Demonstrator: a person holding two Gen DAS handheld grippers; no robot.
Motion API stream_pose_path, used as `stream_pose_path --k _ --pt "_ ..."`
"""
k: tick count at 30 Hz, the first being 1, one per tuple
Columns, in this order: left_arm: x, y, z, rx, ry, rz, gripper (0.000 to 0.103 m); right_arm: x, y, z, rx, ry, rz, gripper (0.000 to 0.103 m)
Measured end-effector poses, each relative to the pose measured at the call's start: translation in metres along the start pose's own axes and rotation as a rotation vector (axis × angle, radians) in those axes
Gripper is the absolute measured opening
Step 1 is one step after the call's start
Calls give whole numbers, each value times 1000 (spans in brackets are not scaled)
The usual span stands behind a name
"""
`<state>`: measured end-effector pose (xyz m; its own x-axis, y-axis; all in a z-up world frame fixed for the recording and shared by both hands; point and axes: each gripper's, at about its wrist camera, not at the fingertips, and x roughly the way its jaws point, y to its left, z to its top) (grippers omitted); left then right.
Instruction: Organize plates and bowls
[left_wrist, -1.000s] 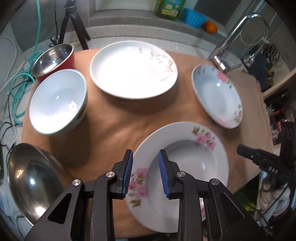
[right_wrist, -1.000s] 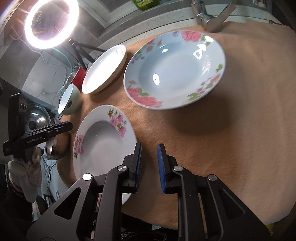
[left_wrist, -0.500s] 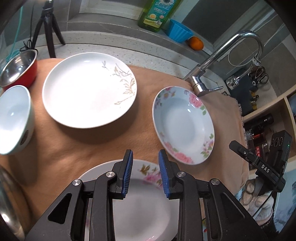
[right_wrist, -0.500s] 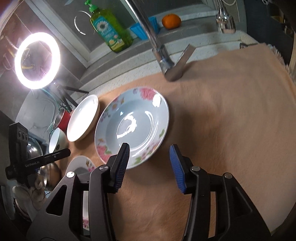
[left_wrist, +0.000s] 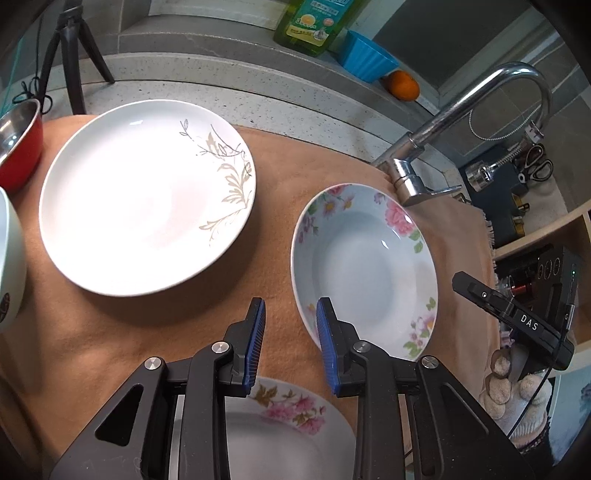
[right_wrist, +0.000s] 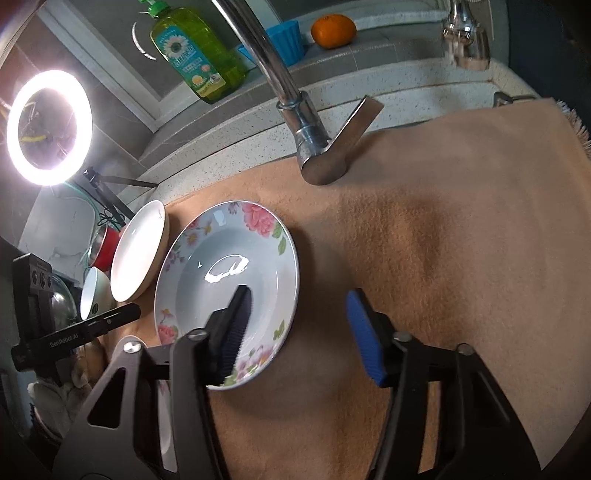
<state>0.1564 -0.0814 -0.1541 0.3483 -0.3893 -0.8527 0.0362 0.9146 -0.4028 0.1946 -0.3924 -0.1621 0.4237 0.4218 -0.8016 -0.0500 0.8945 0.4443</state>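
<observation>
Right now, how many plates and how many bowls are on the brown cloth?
Plates: 3 (white plate, blue flowered plate, pink flowered plate)
Bowls: 2 (red bowl, white bowl)
Total: 5

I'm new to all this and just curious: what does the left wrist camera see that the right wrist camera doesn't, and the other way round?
Only the left wrist view shows scissors hanging behind the tap and the leaf pattern on the white plate. Only the right wrist view shows a lit ring light. Both show the flowered deep plate, tap, green soap bottle and orange.
</observation>
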Motion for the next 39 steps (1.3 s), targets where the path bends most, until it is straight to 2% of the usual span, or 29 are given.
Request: stream_pose_path --k 3,7,12,14,17,24,39 --pt "6 2 4 -18 11 -6 27 11 -3 4 12 17 22 47" --pt "14 5 7 -44 30 -22 27 23 -10 9 45 48 60 34" --pt "21 6 8 -65 48 -37 26 33 -9 14 34 75 69 28" --pt "25 6 9 -69 54 -43 26 37 -9 15 30 89 78 21" --pt "28 5 10 -72 56 -45 26 41 -9 18 30 99 87 17" --pt "33 3 12 -66 65 -52 11 49 -7 22 10 122 109 10" --pt "29 -3 14 -46 59 -42 12 44 -3 20 11 115 90 9"
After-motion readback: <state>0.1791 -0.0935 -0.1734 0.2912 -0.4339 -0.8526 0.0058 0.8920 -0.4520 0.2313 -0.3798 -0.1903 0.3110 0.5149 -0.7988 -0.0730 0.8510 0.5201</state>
